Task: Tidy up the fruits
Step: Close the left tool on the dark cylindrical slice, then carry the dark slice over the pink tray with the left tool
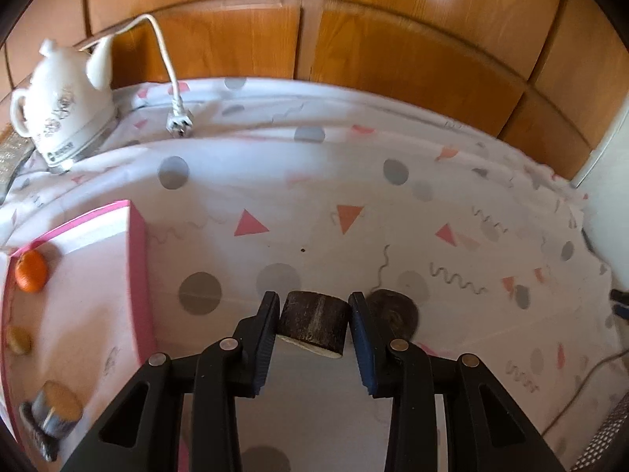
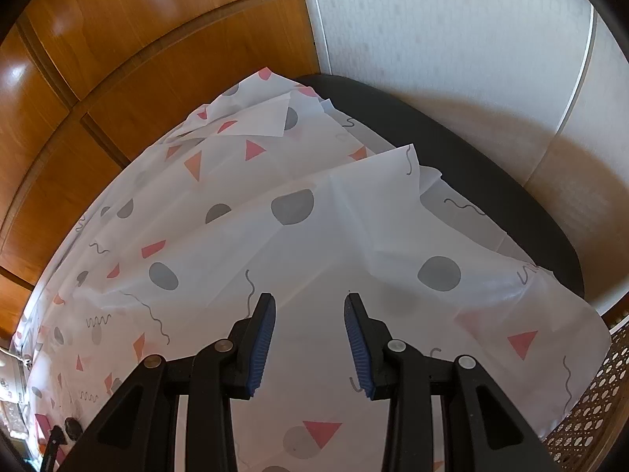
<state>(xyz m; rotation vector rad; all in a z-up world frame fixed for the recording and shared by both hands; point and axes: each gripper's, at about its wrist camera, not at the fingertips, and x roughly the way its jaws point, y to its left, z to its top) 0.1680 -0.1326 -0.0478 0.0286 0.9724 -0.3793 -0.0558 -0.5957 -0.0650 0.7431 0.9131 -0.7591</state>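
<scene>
My left gripper (image 1: 313, 302) is shut on a dark brown cut piece with a pale cut face (image 1: 313, 321), held above the patterned tablecloth (image 1: 298, 204). Its shadow (image 1: 393, 312) falls just to the right. A pink-rimmed tray (image 1: 135, 259) lies at the left; it holds an orange tangerine (image 1: 31, 270), a small tan fruit (image 1: 19, 340) and a grey-wrapped round item (image 1: 57, 413). My right gripper (image 2: 309, 306) is open and empty above the tablecloth (image 2: 236, 244), with no fruit in its view.
A white electric kettle (image 1: 63, 98) with its cord and plug (image 1: 179, 122) stands at the back left. Wooden cabinet doors (image 1: 393, 59) run behind the table. In the right wrist view a dark table edge (image 2: 491, 181) shows under the cloth, beside a white wall (image 2: 452, 59).
</scene>
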